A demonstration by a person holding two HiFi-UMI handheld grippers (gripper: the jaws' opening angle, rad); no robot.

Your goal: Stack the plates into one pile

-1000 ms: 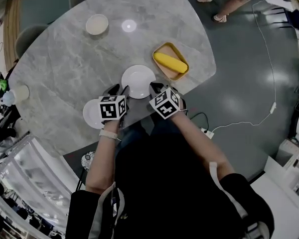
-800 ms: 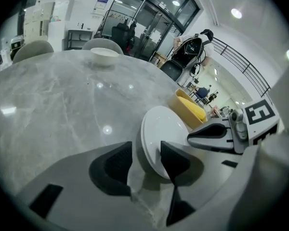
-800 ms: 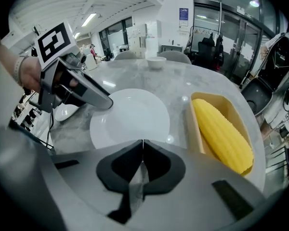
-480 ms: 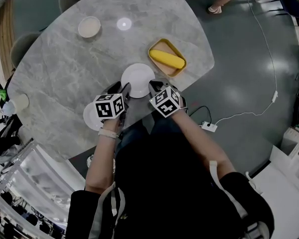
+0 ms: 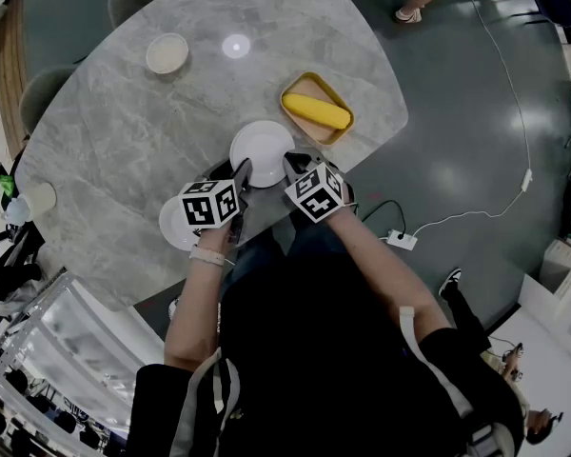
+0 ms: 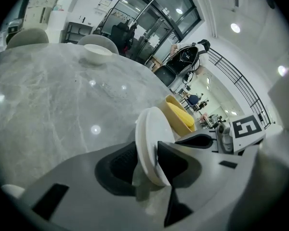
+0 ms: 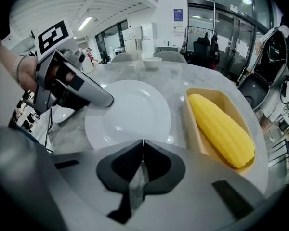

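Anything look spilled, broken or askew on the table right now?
Nothing stands out. The white plate lies flat and unbroken, its rim between the left gripper's jaws, which have just been closing on it. The corn sits inside its yellow tray. No spills show.

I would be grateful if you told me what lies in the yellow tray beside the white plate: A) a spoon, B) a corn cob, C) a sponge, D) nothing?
B: the right gripper view shows a ribbed yellow corn cob lying lengthwise inside the yellow tray.
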